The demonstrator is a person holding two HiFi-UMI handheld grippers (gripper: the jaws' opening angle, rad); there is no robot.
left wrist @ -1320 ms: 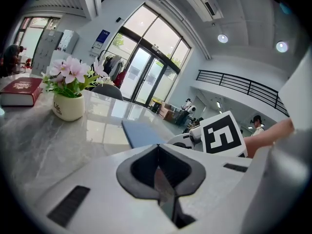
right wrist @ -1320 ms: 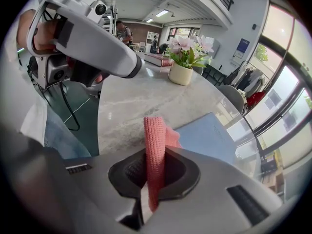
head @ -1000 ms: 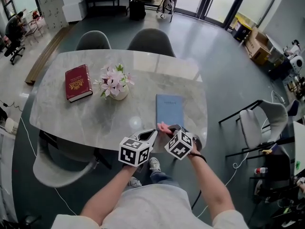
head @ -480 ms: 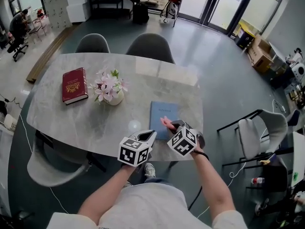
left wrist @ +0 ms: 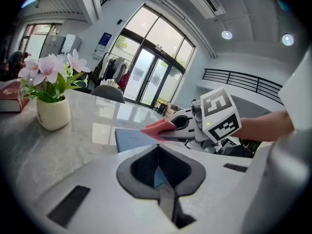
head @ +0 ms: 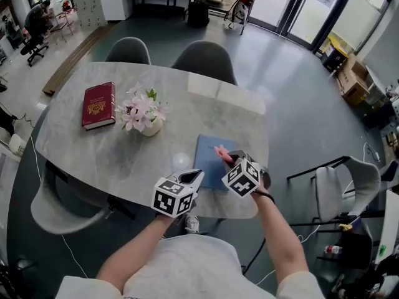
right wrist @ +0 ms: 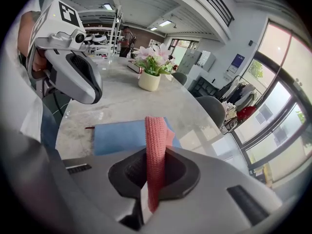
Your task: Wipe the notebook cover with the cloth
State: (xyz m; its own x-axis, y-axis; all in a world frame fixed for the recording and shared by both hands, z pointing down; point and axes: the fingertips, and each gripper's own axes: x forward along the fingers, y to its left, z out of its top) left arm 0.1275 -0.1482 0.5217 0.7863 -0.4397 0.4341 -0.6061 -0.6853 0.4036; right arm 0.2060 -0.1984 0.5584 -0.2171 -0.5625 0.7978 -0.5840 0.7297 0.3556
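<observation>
A blue notebook (head: 211,161) lies flat near the front right edge of the marble table (head: 124,161). My right gripper (head: 225,157) is shut on a pink knitted cloth (head: 221,151), which it holds over the notebook's near half. The cloth (right wrist: 155,150) stands up between the jaws, with the notebook (right wrist: 119,135) just beyond. My left gripper (head: 192,179) hovers at the notebook's near left corner, shut with nothing in it. The left gripper view shows the notebook (left wrist: 129,139), the cloth (left wrist: 158,128) and the right gripper (left wrist: 183,126) ahead.
A white vase of pink flowers (head: 142,114) stands mid-table, and a red book (head: 98,104) lies at the far left. Two grey chairs (head: 202,61) stand behind the table. One more chair (head: 349,179) is off to the right.
Both grippers have moved forward. The cloth has gone from the notebook's near edge to over its cover. The head camera has shifted slightly.
</observation>
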